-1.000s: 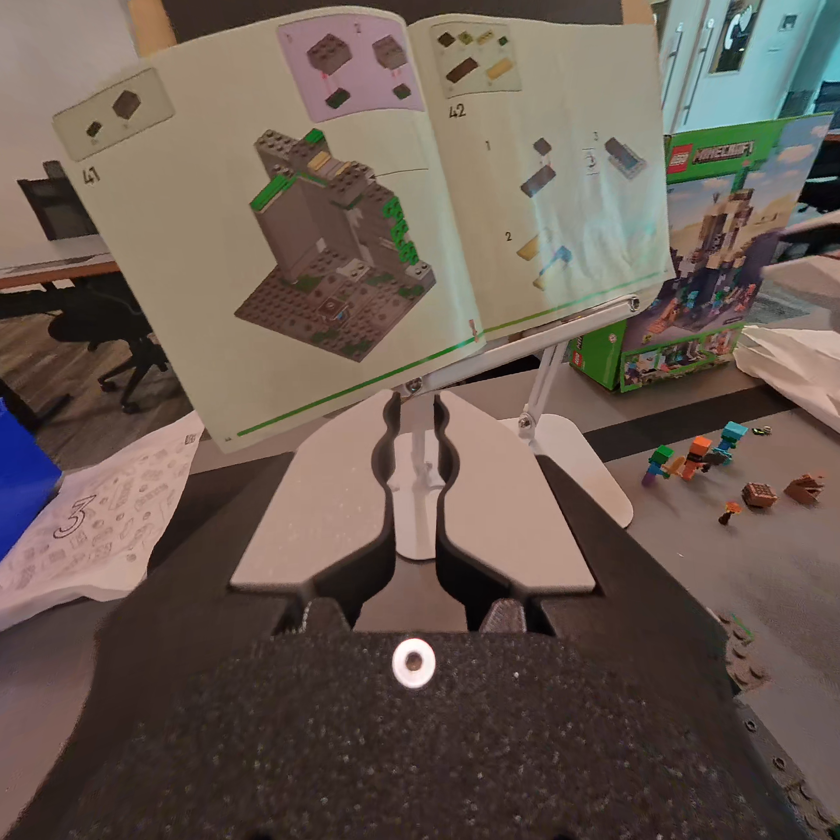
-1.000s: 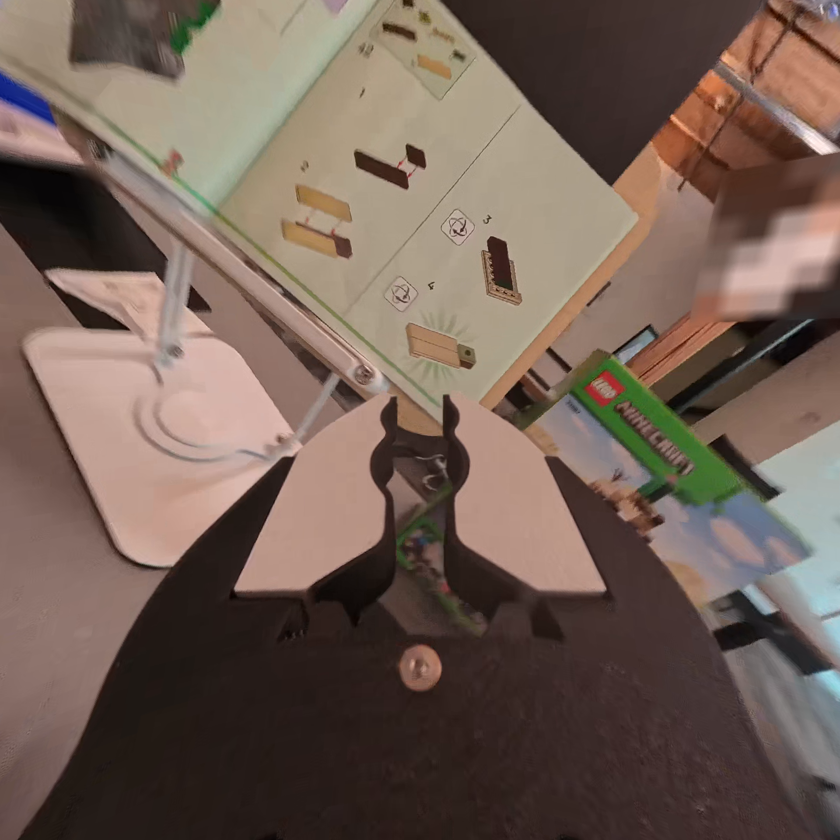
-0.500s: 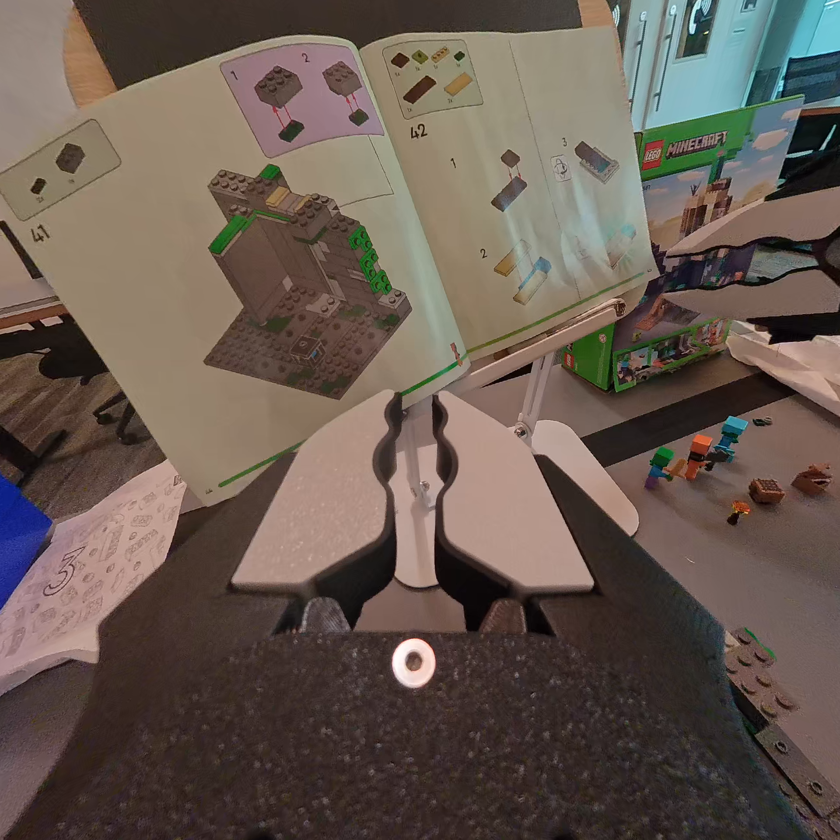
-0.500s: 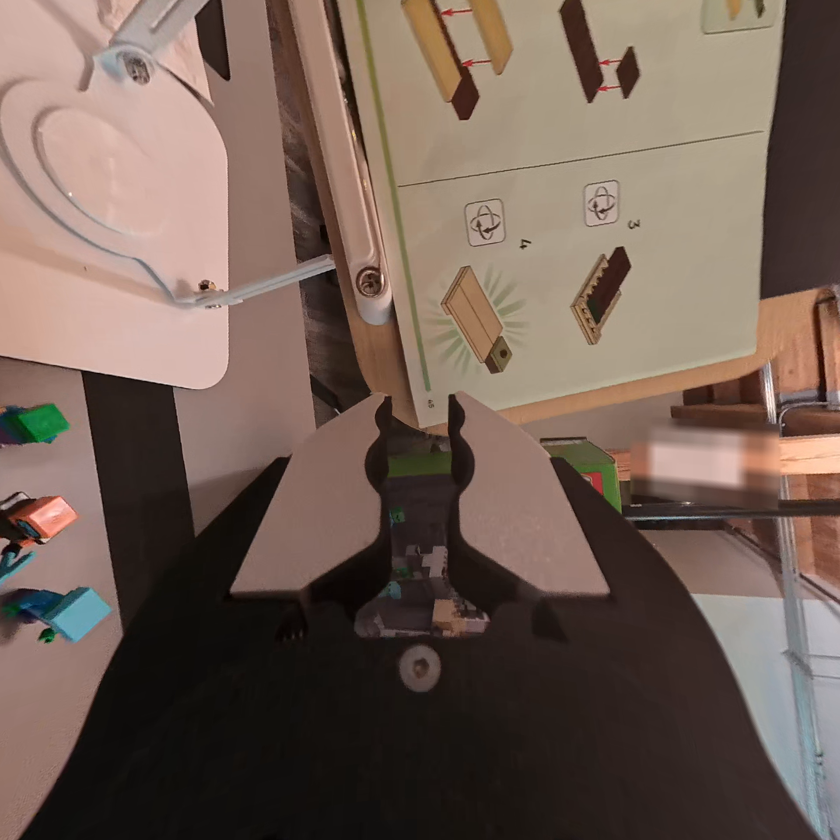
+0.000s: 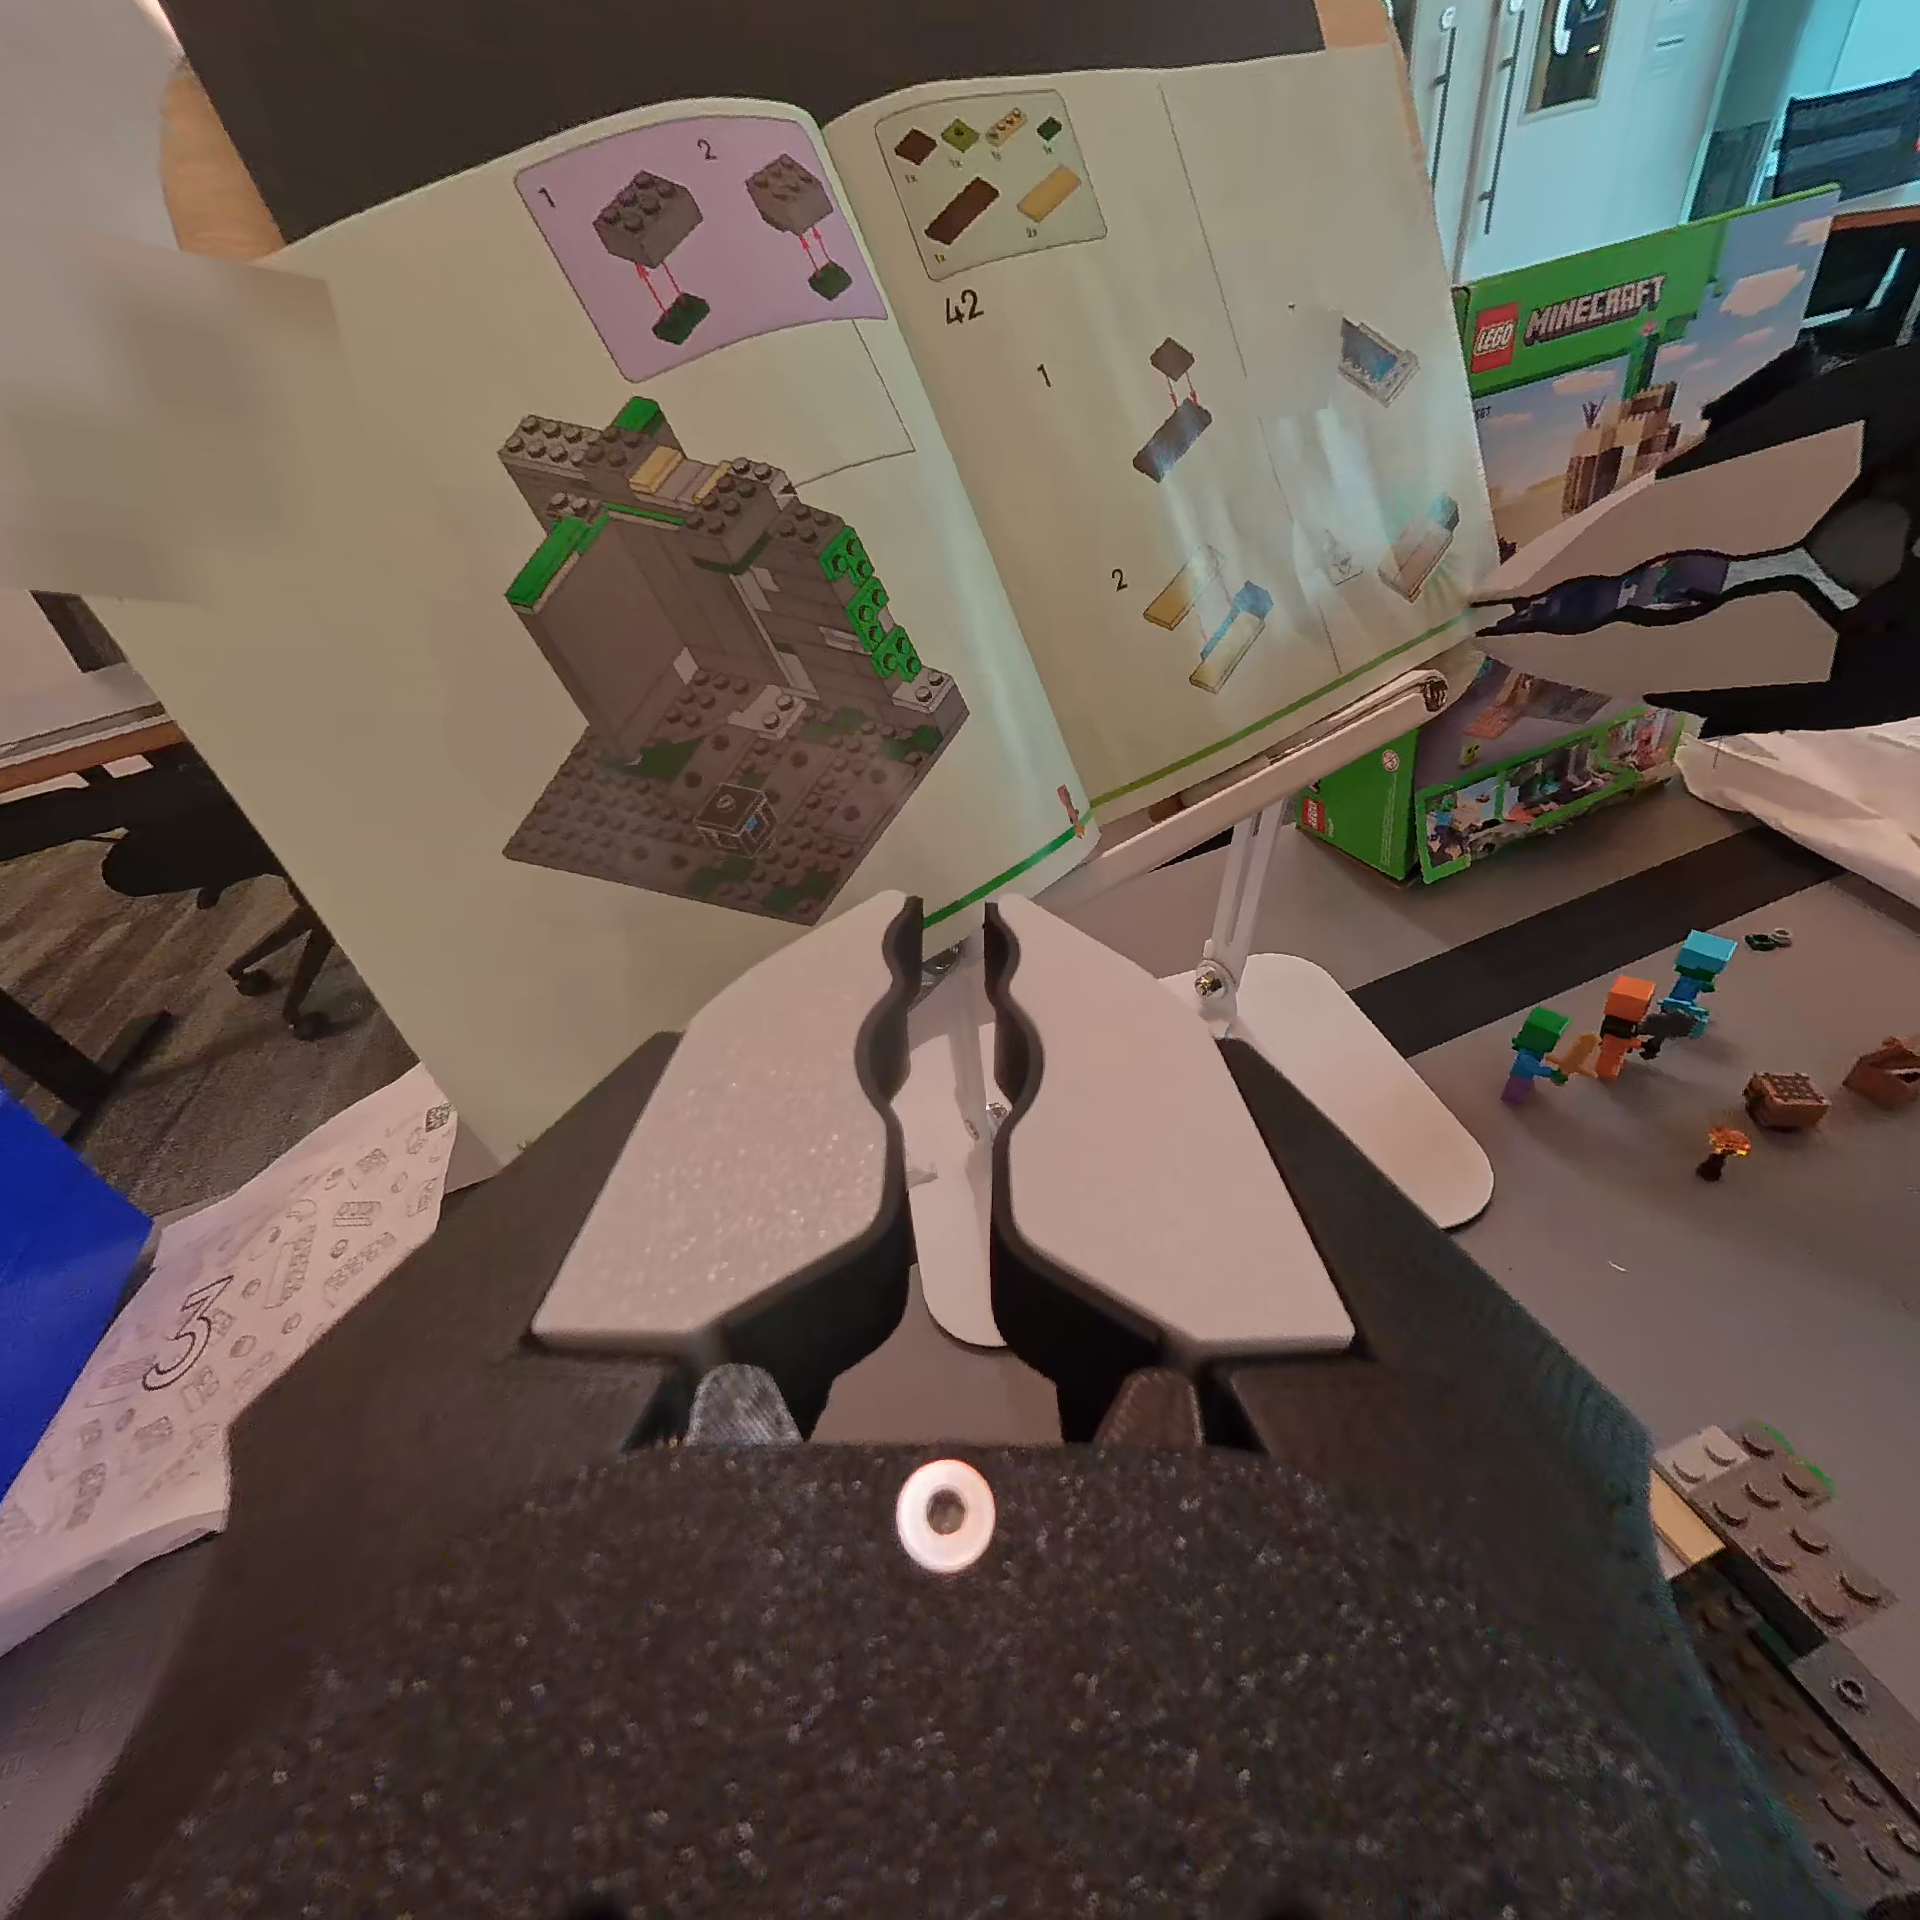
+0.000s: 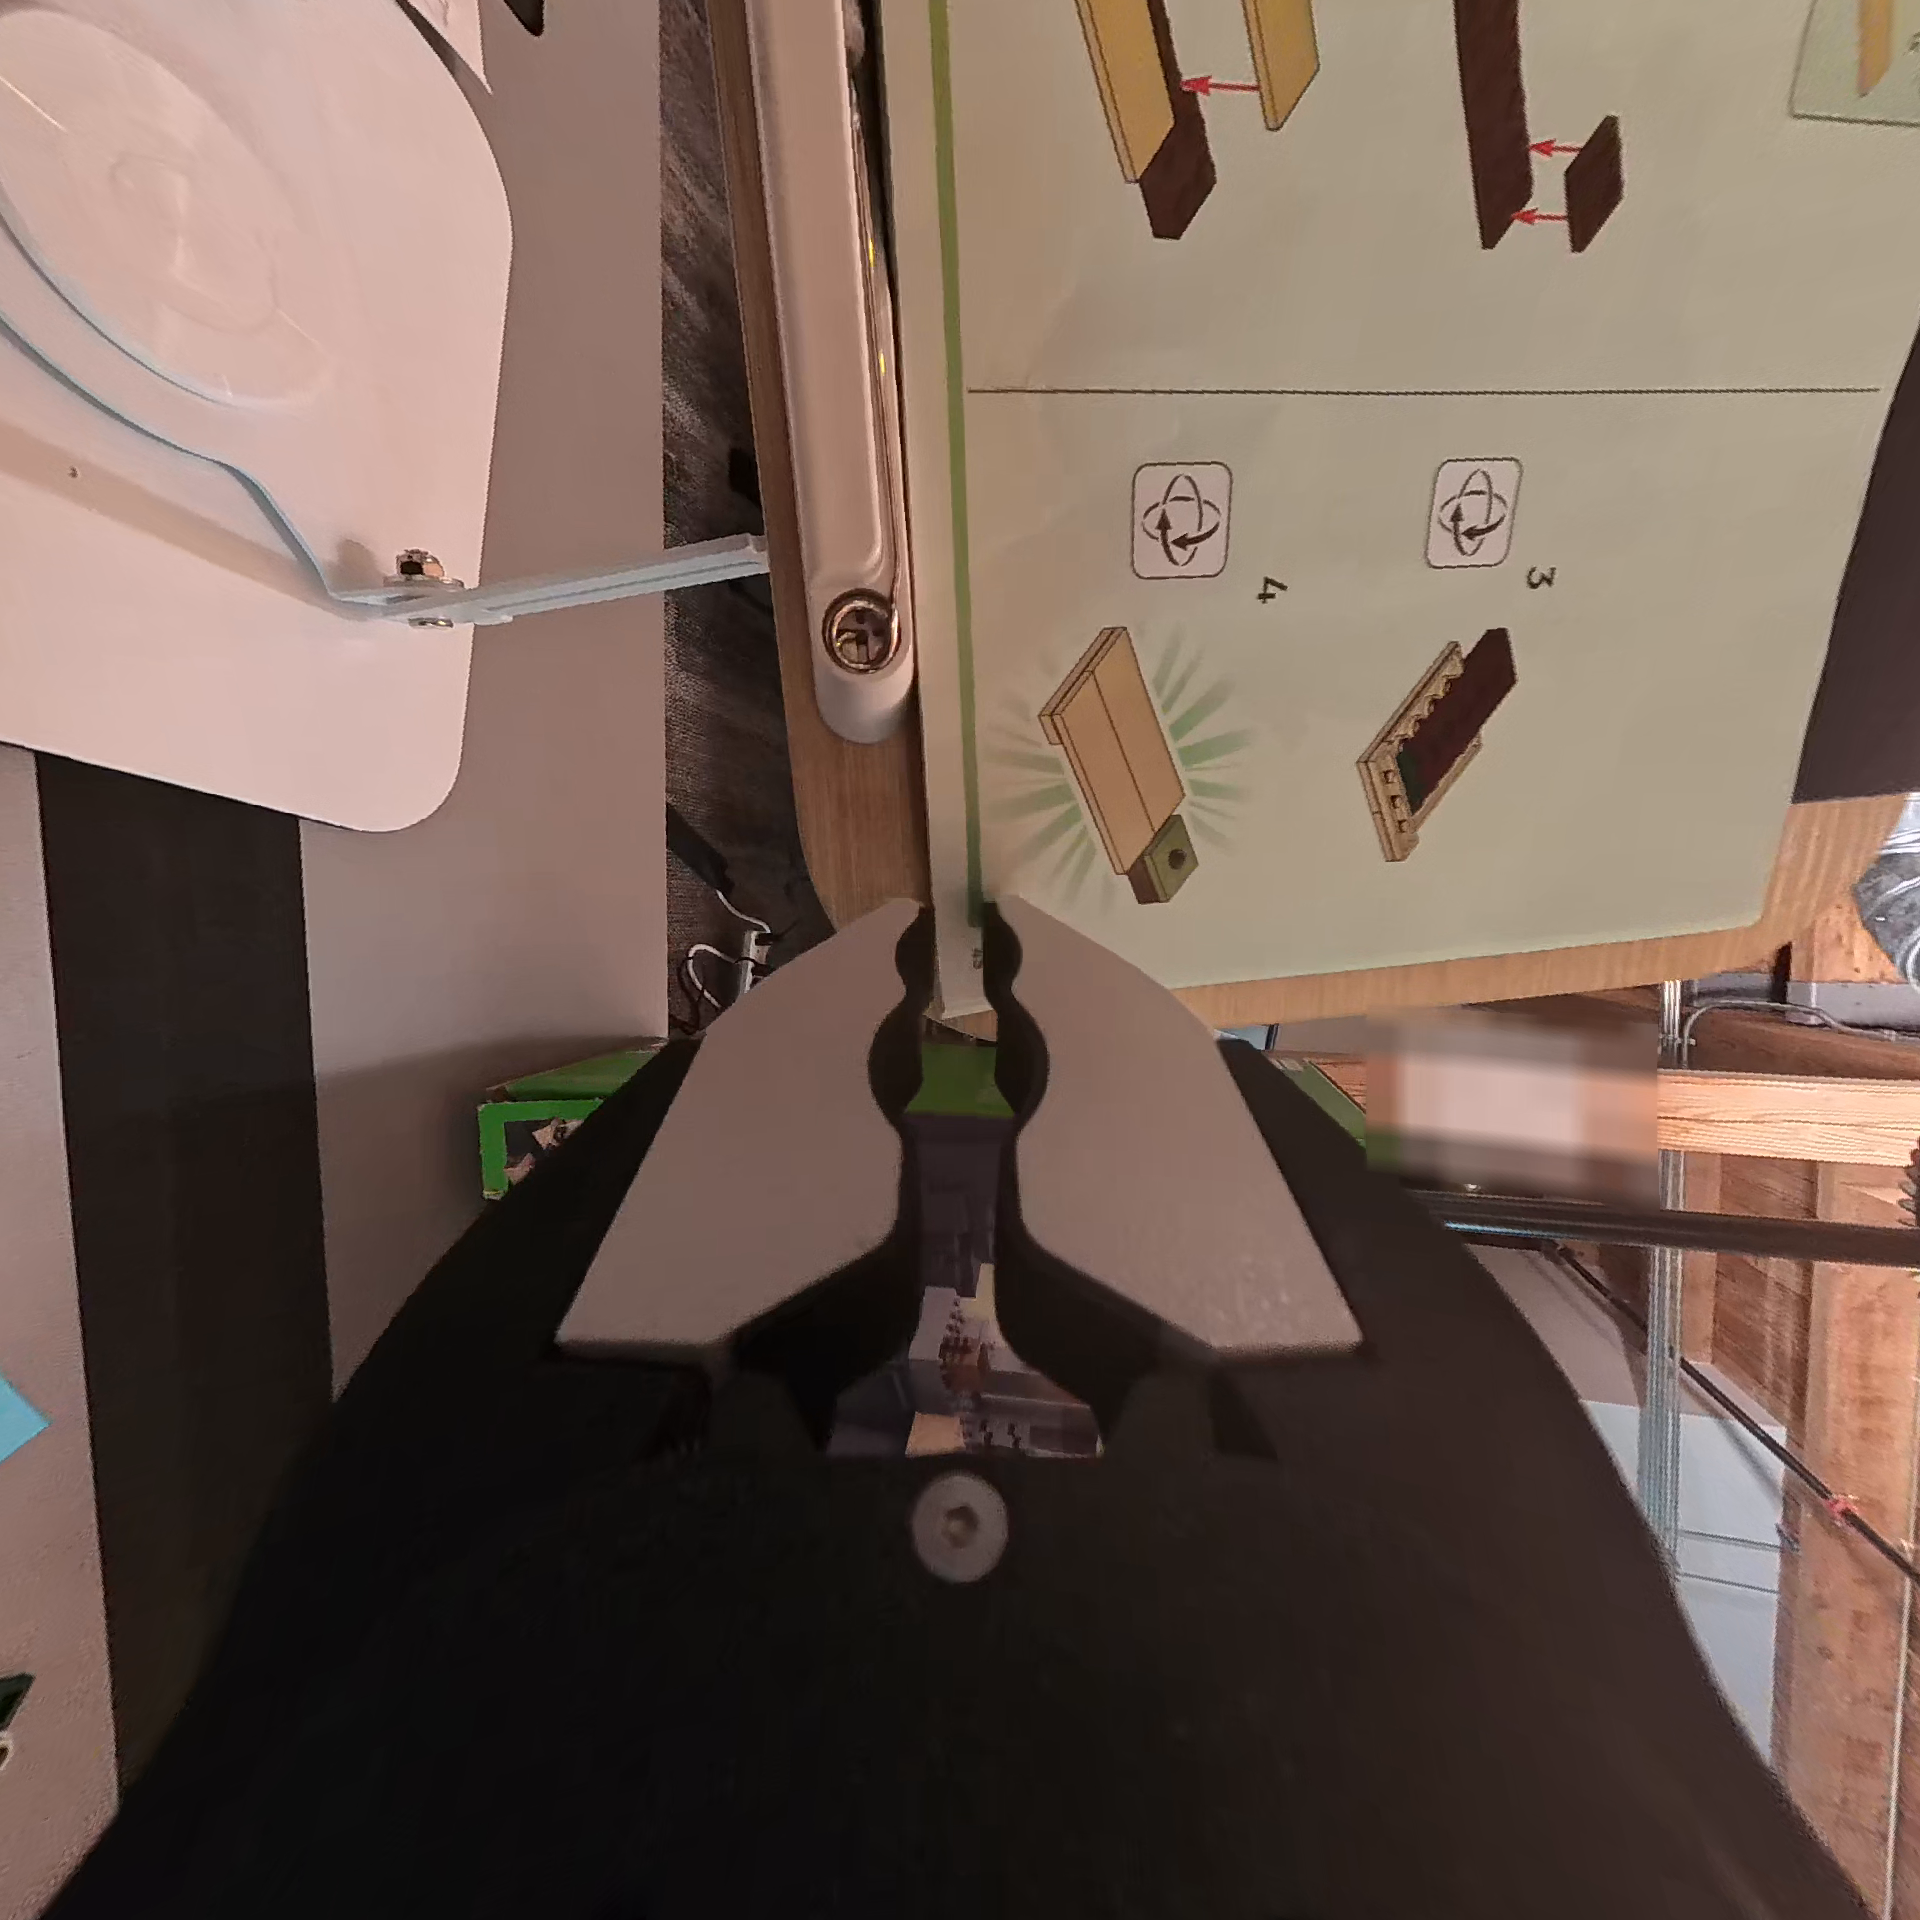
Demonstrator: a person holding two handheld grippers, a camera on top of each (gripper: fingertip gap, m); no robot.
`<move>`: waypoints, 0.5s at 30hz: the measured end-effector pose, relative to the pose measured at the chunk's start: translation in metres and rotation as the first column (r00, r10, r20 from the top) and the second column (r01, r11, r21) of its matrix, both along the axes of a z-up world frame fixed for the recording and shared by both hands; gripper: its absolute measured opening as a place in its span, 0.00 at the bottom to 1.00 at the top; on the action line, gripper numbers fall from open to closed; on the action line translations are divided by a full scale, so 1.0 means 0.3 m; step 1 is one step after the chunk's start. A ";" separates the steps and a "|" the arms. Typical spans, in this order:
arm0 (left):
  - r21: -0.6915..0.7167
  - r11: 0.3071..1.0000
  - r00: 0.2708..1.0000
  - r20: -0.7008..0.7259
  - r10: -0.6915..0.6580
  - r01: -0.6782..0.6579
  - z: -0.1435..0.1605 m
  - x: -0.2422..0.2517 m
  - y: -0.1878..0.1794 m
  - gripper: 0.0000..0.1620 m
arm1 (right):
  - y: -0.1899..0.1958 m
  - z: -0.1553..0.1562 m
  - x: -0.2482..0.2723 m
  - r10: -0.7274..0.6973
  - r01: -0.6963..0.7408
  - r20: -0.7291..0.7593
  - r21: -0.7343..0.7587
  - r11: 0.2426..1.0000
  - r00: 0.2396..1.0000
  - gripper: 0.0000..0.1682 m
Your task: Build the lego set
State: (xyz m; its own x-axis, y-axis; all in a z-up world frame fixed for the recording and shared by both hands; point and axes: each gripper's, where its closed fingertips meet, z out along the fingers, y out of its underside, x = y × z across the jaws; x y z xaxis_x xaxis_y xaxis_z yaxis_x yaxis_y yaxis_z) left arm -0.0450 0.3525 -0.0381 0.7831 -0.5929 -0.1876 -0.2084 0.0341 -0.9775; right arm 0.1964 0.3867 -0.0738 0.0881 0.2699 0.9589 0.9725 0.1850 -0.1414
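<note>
The open instruction booklet (image 5: 727, 540) stands on a white stand (image 5: 1340, 1081). My left gripper (image 5: 952, 920) is low in front of it, empty, with its jaws almost together. My right gripper (image 6: 954, 914) is rolled on its side at the right page's lower outer corner (image 6: 956, 977). That corner sits in the narrow slit between its tips. The right gripper also shows at the right edge of the left wrist view (image 5: 1481, 613), touching the page edge. Part of the grey build (image 5: 1787, 1527) lies at the lower right.
The green set box (image 5: 1558, 582) stands behind the stand. Three minifigures (image 5: 1621, 1023) and small brown pieces (image 5: 1782, 1101) lie on the grey table to the right. A printed paper bag (image 5: 208, 1351) and a blue object (image 5: 52, 1278) lie on the left, and white bags (image 5: 1829, 800) on the far right. The tips of one gripper are about 25 centimetres away from the tips of the other. The grey build (image 5: 1787, 1527) is closer to my left gripper, around 20 centimetres from its tips; the right tips are 25 centimetres off.
My right gripper rolled onto its side, moved up to the page's lower corner and narrowed its jaws around it. My left gripper moved a little closer to the booklet.
</note>
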 end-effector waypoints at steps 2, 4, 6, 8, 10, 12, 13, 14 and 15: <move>0.005 1.000 1.000 -0.001 0.001 -0.001 0.002 -0.003 0.000 0.07 | -0.003 0.001 -0.001 0.005 -0.005 0.005 0.000 1.000 1.000 0.03; 0.007 1.000 1.000 -0.009 -0.002 0.002 0.000 -0.002 0.000 0.07 | -0.008 0.002 -0.001 0.011 -0.011 0.011 -0.008 1.000 1.000 0.02; 0.007 1.000 1.000 -0.016 -0.006 0.006 -0.003 0.000 0.001 0.07 | -0.012 0.002 0.000 0.017 -0.017 0.017 -0.023 1.000 1.000 0.01; 0.008 1.000 1.000 -0.023 -0.011 0.011 -0.006 0.004 0.002 0.07 | -0.015 0.003 0.000 0.022 -0.021 0.023 -0.042 0.999 0.999 0.00; 0.011 1.000 0.999 -0.034 -0.014 0.014 -0.008 0.007 0.003 0.06 | -0.016 0.002 0.000 0.026 -0.024 0.028 -0.066 0.998 0.999 0.00; 0.013 1.000 0.999 -0.046 -0.016 0.016 -0.012 0.010 0.005 0.06 | -0.017 0.002 0.001 0.030 -0.027 0.028 -0.091 0.995 0.999 0.00; 0.013 1.000 0.998 -0.053 -0.017 0.018 -0.015 0.012 0.005 0.06 | -0.019 0.003 0.000 0.031 -0.029 0.021 -0.106 0.994 0.999 0.00; 0.013 1.000 0.998 -0.058 -0.018 0.019 -0.017 0.012 0.005 0.06 | -0.021 0.004 0.000 0.032 -0.031 0.014 -0.120 0.992 0.999 0.00; 0.014 1.000 0.998 -0.063 -0.020 0.021 -0.019 0.014 0.004 0.06 | -0.024 0.004 0.000 0.035 -0.034 0.005 -0.137 0.990 0.999 0.00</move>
State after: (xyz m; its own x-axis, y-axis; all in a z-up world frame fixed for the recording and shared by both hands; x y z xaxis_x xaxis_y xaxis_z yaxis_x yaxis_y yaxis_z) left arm -0.0410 0.3537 -0.0439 0.7572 -0.6057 -0.2445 -0.2682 0.0529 -0.9619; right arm 0.1963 0.3796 -0.0724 0.0695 0.4010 0.9134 0.9671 0.1974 -0.1603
